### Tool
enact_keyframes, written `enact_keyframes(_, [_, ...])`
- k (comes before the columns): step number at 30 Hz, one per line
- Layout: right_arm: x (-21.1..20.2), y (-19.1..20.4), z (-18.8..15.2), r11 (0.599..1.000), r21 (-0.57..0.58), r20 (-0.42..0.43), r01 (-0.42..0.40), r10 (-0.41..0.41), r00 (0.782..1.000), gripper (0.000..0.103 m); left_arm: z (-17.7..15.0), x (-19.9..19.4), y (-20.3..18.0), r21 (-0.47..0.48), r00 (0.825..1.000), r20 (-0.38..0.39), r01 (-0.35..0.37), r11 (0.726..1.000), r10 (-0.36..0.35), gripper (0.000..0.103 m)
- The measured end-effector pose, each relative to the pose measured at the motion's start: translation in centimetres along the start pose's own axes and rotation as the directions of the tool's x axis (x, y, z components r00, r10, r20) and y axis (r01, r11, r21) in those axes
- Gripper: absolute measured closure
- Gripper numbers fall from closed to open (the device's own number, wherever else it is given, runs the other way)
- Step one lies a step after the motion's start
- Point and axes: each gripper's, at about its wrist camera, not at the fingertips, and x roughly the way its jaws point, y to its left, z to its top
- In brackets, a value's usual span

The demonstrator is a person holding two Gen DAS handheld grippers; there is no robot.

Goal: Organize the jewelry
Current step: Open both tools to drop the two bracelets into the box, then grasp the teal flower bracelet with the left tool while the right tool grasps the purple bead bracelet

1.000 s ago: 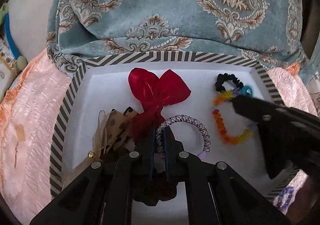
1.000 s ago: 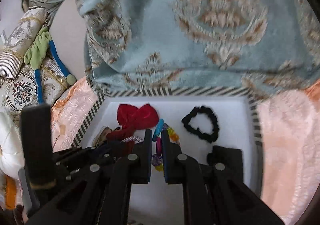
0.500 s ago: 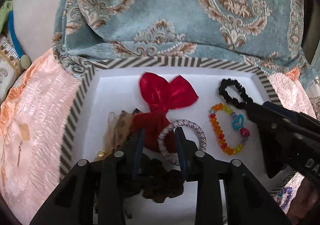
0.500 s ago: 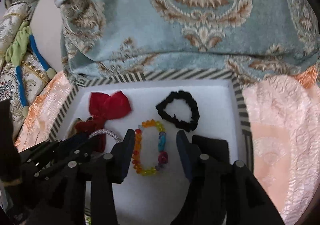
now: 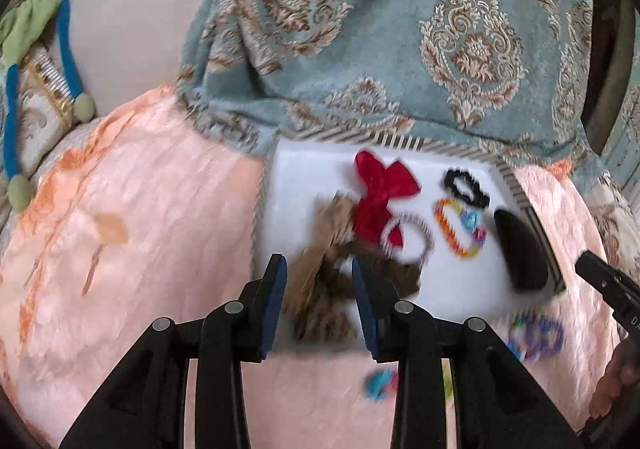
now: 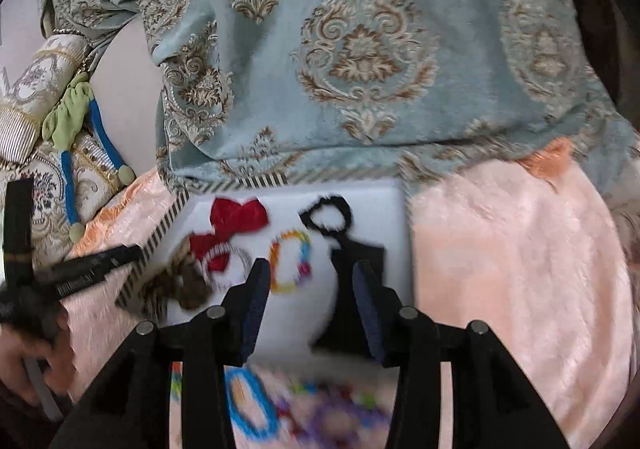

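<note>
Both tongs had drawn back from the striped-rim tray [image 5: 516, 185] since a second ago, and their jaws had just been opening, leaving the left tongs [image 5: 318, 281] and the right tongs [image 6: 310, 281] parted with nothing between them. On the peach bedspread [image 5: 140, 217], against a blue damask cushion [image 6: 360, 49], the tray held the sorted pieces. From largest to smallest these were the red bow [image 5: 380, 189], a tan dotted bow [image 5: 332, 221] beside a brown scrunchie [image 5: 392, 273], the braided bracelet [image 5: 412, 237] released just in front of the red bow, the orange bead bracelet [image 6: 290, 261] lying free beside it, and the black scrunchie [image 6: 328, 217]. More blurred, colourful bands [image 6: 256, 405] lay on the bedspread outside the tray.
</note>
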Motion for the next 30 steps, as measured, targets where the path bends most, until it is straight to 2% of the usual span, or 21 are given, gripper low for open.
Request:
enact_keyframes(2, [-1.0, -1.0, -2.5, 1.000, 0.018, -0.009, 0.011, -0.011, 1.000, 0.058, -2.1, -0.3, 0.7, -0.031, 0.999, -0.033, 0.004, 1.000, -0.005, 0.086])
enact_keyframes(6, [-2.0, -4.0, -7.3, 0.980, 0.144, -0.114, 0.138, -0.122, 0.986, 0.058, -5.5, 0.0, -0.4, -0.058, 0.992, -0.107, 0.057, 0.997, -0.063, 0.086])
enact_keyframes(7, [-2.6, -4.6, -7.7, 0.972, 0.191, -0.096, 0.139, -0.123, 0.988, 0.058, -5.8, 0.0, -1.0, -0.047, 0.991, -0.112, 0.074, 0.996, -0.079, 0.086])
enact_keyframes(9, [-3.5, -5.1, -7.7, 0.968, 0.216, -0.053, 0.126, -0.118, 0.992, 0.058, -6.2, 0.4, -2.4, 0.001, 0.993, -0.100, 0.057, 0.998, -0.057, 0.086])
enact_keyframes(11, [-4.0, -5.3, -7.6, 0.964, 0.218, -0.037, 0.151, -0.147, 0.989, 0.058, -6.5, 1.4, -3.0, 0.020, 0.993, -0.114, 0.028, 0.999, -0.025, 0.086])
enact_keyframes(13, [-3.9, -5.6, -7.8, 0.961, 0.228, -0.043, 0.154, -0.148, 0.988, 0.058, -6.7, 2.4, -3.2, 0.012, 0.988, -0.147, 0.039, 0.999, -0.037, 0.086])
enact_keyframes(20, [-3.4, -6.6, -7.7, 0.946, 0.285, -0.066, 0.155, -0.142, 0.988, 0.058, -7.3, 2.8, -4.4, 0.090, 0.992, -0.126, 0.003, 0.996, 0.008, 0.087])
enact_keyframes(21, [-3.1, -6.8, -7.8, 0.944, 0.290, -0.071, 0.156, -0.141, 0.987, 0.058, -7.4, 2.6, -4.6, 0.104, 0.992, -0.130, 0.012, 0.995, 0.001, 0.092])
enact_keyframes(24, [-3.0, -7.1, -7.9, 0.939, 0.301, -0.081, 0.166, -0.148, 0.986, 0.058, -7.9, 2.2, -5.1, 0.129, 0.986, -0.159, 0.081, 0.988, -0.060, 0.093])
enact_keyframes(30, [-3.1, -7.3, -8.0, 0.936, 0.309, -0.082, 0.171, -0.153, 0.985, 0.058, -8.2, 2.5, -5.9, 0.175, 0.987, -0.154, 0.061, 0.983, -0.034, 0.092])
